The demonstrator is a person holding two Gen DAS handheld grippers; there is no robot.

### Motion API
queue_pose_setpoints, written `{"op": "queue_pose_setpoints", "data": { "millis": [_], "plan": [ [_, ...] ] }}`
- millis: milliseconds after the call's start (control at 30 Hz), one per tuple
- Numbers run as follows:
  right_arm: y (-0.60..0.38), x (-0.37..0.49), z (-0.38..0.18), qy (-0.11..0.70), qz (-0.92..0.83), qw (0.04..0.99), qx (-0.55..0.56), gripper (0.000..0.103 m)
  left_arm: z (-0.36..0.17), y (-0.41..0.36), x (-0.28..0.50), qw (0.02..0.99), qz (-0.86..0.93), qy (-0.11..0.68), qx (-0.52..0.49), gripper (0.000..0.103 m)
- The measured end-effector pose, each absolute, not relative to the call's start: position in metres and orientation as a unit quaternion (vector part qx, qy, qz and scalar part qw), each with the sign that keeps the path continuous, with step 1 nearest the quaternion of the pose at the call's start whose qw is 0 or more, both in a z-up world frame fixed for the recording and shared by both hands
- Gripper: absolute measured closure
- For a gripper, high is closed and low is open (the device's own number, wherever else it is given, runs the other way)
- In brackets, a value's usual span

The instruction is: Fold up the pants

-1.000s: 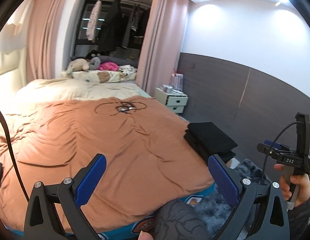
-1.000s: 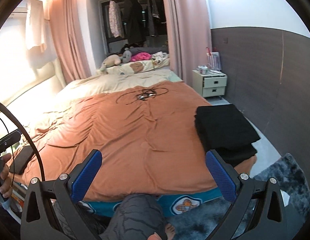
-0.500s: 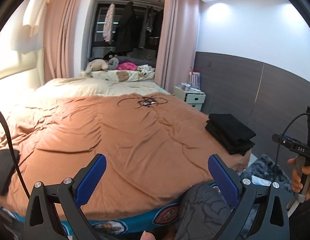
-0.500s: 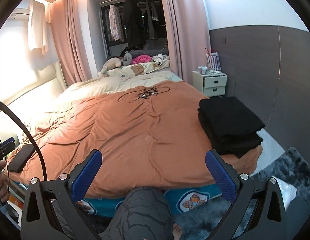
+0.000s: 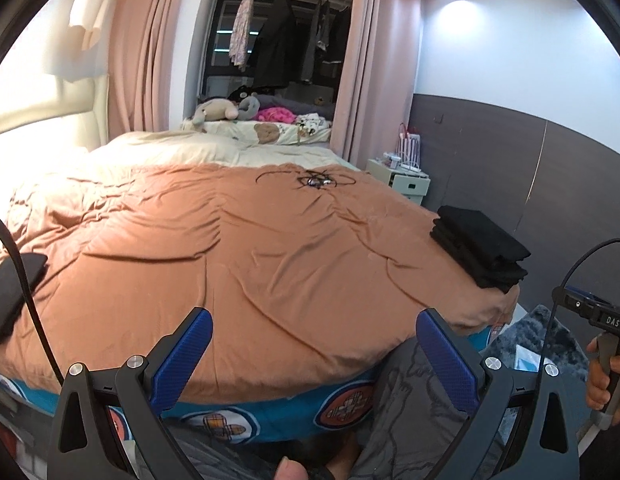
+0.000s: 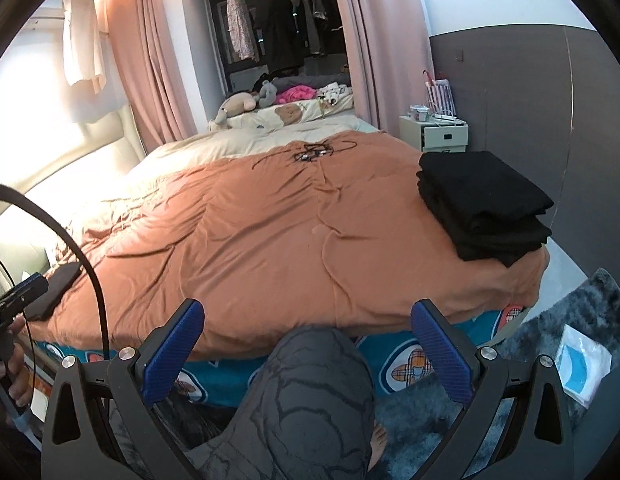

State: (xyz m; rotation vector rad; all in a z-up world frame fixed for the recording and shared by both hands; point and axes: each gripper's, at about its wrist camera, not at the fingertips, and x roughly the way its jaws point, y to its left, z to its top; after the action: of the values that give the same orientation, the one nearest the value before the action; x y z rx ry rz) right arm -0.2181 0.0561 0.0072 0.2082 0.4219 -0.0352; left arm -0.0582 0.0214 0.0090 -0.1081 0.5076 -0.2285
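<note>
Both views have pulled back from the bed (image 6: 270,216) since the earlier frames; more of its near edge and the folded stack now shows.

Left gripper (image 5: 310,354) fingers spread wide, holding nothing; right gripper (image 6: 306,346) the same. Both hover off the bed's foot, above the person's knee (image 6: 318,392). Folded black pants (image 6: 484,206) sit stacked on the orange duvet (image 5: 238,264) at the right near corner, well apart from both grippers. Cable tangle (image 5: 314,180) lies mid-bed, far side.
</note>
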Motion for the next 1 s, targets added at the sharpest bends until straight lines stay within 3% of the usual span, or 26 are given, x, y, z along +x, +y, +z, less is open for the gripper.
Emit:
{"op": "queue_pose_setpoints", "data": {
  "millis": [1000],
  "plan": [
    [0.07, -0.214, 0.006, 0.223, -0.028, 0.968, 0.11, 0.0, -0.009, 0.032, -0.057, 0.958, -0.094, 0.265, -0.058, 0.0]
  ]
}}
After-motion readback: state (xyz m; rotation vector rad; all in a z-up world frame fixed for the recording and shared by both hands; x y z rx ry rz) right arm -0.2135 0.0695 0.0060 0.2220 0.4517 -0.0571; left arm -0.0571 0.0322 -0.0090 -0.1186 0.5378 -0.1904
